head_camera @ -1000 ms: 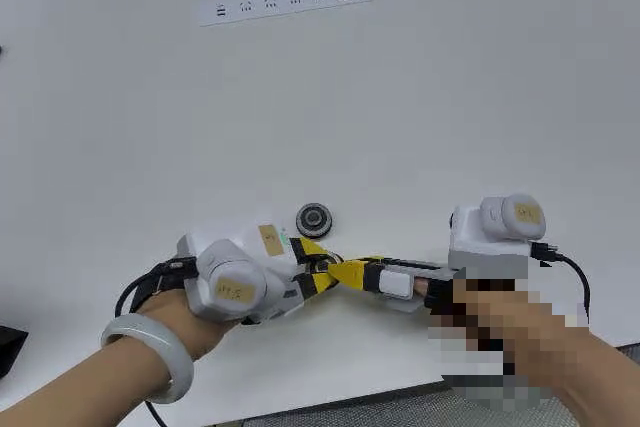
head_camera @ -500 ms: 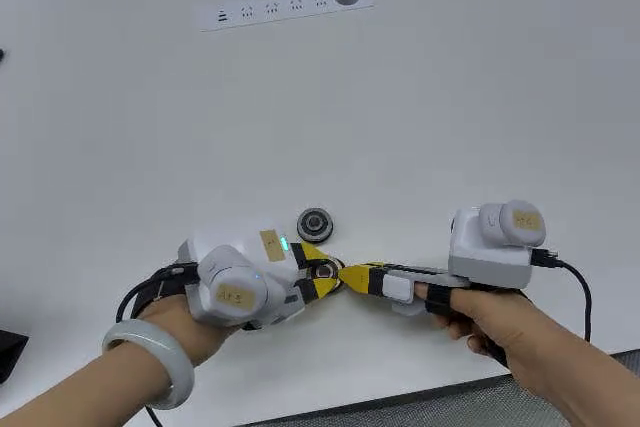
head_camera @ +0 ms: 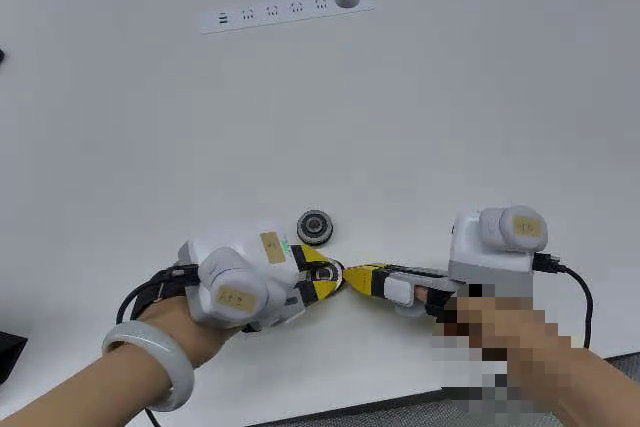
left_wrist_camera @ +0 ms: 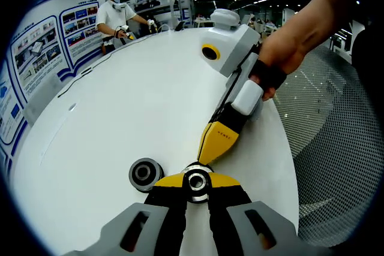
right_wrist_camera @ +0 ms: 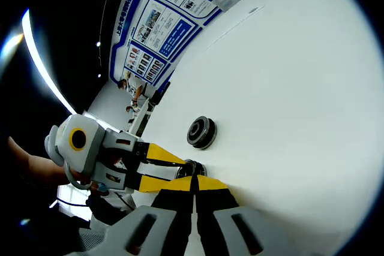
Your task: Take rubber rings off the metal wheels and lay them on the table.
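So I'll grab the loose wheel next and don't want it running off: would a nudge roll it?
Probably not: the wheel seems to lie flat on the table, so it should slide, not roll. Its rubber ring likely drags. With a metal core, it is probably heavy for its size.

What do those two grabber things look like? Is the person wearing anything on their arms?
The left gripper and the right gripper both have chunky, rounded white bodies with small tan stickers, and pointy yellow-and-black jaws. A black cable comes out of the right one, and a second black cable loops from the left one. The person wears a pale bangle on the left wrist and no sleeves.
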`<state>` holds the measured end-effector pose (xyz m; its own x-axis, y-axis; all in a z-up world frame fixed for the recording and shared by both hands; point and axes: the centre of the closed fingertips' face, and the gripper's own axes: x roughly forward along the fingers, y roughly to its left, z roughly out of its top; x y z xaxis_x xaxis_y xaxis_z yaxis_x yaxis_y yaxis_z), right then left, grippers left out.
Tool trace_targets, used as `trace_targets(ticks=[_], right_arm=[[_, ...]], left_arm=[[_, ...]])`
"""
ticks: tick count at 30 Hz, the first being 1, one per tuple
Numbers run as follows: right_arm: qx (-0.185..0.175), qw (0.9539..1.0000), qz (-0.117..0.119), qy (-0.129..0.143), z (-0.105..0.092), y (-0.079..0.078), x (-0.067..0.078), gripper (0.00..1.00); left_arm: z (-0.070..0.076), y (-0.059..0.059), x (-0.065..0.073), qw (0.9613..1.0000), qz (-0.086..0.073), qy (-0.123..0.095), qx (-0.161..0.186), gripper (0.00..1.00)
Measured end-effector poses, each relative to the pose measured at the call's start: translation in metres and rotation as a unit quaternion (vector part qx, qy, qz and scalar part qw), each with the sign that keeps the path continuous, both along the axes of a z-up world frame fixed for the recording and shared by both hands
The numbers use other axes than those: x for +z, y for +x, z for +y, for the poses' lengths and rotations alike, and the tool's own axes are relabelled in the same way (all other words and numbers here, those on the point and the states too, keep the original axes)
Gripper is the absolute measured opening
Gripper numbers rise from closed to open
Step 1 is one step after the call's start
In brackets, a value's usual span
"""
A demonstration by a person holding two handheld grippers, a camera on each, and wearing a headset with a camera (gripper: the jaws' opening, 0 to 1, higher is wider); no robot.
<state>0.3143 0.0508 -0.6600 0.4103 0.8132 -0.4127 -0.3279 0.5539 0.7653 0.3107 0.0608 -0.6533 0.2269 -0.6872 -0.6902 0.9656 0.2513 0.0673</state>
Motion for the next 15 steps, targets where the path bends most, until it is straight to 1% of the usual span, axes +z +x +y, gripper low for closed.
trace_targets(ticks=[3, 9, 10, 11, 12, 13, 15], right_arm=[[0.001, 1.0000, -0.008, -0.005, 0.000, 0.001, 0.000, 0.02], [0.004, 0.9999, -0.011, -0.004, 0.000, 0.001, 0.003, 0.01], [0.004, 0.9999, -0.010, -0.002, 0.000, 0.001, 0.003, 0.01], [0.004, 0.9997, -0.012, 0.022, 0.005, 0.002, 0.011, 0.01], [0.004, 0.9999, -0.008, 0.009, 0.004, 0.001, 0.007, 0.01], [0.010, 0.9998, -0.017, 0.001, 0.006, 0.001, 0.007, 0.01], [0.008, 0.9999, -0.011, 0.004, 0.006, 0.001, 0.006, 0.01]], left_arm=[[0.000, 0.000, 0.000, 1.0000, 0.000, 0.000, 0.001, 0.13], [0.000, 0.000, 0.000, 1.0000, 0.001, -0.001, 0.002, 0.13], [0.000, 0.001, 0.000, 1.0000, 0.001, -0.001, 0.002, 0.13], [0.000, 0.001, 0.000, 1.0000, 0.001, -0.001, 0.002, 0.13], [0.000, 0.001, 0.000, 1.0000, 0.001, -0.002, 0.002, 0.13], [0.000, 0.001, 0.000, 1.0000, 0.002, -0.001, 0.002, 0.13], [0.000, 0.001, 0.000, 1.0000, 0.002, -0.001, 0.001, 0.13]])
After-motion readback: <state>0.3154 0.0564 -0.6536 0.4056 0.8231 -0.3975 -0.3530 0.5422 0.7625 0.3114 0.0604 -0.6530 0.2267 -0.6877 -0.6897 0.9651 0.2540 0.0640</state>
